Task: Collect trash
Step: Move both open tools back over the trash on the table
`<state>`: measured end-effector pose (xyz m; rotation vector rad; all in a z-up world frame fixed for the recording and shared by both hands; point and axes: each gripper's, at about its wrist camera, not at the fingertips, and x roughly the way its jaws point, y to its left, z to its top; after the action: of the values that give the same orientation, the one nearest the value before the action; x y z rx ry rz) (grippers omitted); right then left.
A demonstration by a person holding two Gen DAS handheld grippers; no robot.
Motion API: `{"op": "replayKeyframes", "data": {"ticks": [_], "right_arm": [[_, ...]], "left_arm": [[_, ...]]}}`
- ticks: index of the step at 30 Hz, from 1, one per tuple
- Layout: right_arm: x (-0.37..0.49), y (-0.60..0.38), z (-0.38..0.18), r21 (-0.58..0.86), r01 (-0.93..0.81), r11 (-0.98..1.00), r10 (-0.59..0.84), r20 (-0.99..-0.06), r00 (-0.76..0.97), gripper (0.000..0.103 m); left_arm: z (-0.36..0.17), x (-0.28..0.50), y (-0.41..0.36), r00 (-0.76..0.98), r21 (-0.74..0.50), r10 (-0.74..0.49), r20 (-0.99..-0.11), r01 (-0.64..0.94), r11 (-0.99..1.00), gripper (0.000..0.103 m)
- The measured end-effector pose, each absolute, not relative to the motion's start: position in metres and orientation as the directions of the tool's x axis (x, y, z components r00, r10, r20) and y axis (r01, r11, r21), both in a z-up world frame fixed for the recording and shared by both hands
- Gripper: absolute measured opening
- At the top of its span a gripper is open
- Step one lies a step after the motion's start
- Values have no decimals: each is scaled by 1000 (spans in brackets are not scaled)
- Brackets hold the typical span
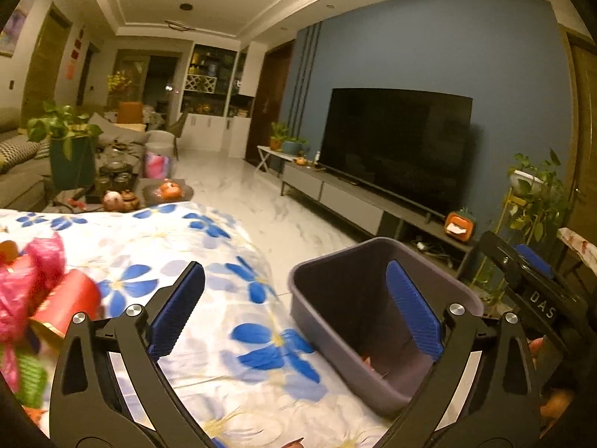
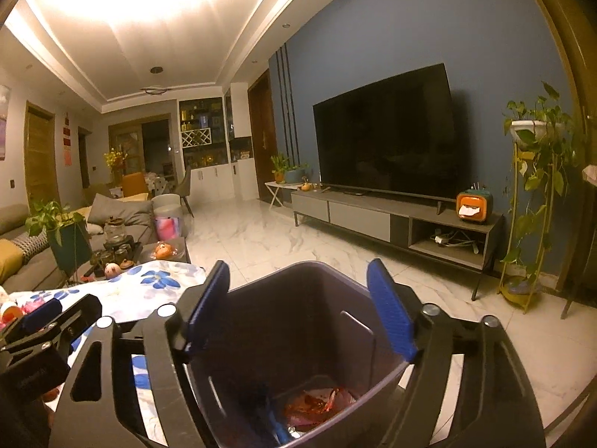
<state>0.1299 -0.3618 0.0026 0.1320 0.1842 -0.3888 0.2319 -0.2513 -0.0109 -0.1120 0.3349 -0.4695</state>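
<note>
Some trash (image 2: 317, 405) already down in bin (image 1: 335, 291) at bench's right edge. More trash pile (image 1: 41, 291) waiting near left edge. Left gripper (image 1: 294, 313) fingers wide open, empty. Right gripper (image 2: 300, 310) same, over bin.

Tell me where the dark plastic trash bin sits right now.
The dark plastic trash bin stands at the right edge of the blue-flowered cloth in the left wrist view, directly below the open right gripper, red wrappers inside.

surface: table under floral cloth (image 1: 209, 261) | on it: grey bin (image 1: 335, 321) at right edge, blurred pink and red wrappers (image 1: 41, 291) at left
</note>
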Motion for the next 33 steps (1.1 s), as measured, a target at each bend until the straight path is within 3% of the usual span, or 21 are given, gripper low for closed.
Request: {"op": "replayKeyframes", "data": {"ticks": [10, 16, 26, 33], "right_arm": [[104, -313, 10, 35, 347, 937, -334, -200, 921, 86], [92, -284, 15, 43, 300, 953, -286, -202, 937, 86], [87, -215, 15, 38, 176, 984, -164, -205, 965, 87], [85, -156, 7, 43, 57, 997, -46, -217, 975, 87]], "left_arm": [[14, 197, -205, 864, -151, -418, -280, 391, 908, 96], [27, 169, -163, 907, -70, -347, -238, 340, 938, 96], [19, 135, -83, 942, -96, -239, -237, 222, 970, 96], [11, 113, -17, 969, -18, -108, -224, 107, 994, 96]]}}
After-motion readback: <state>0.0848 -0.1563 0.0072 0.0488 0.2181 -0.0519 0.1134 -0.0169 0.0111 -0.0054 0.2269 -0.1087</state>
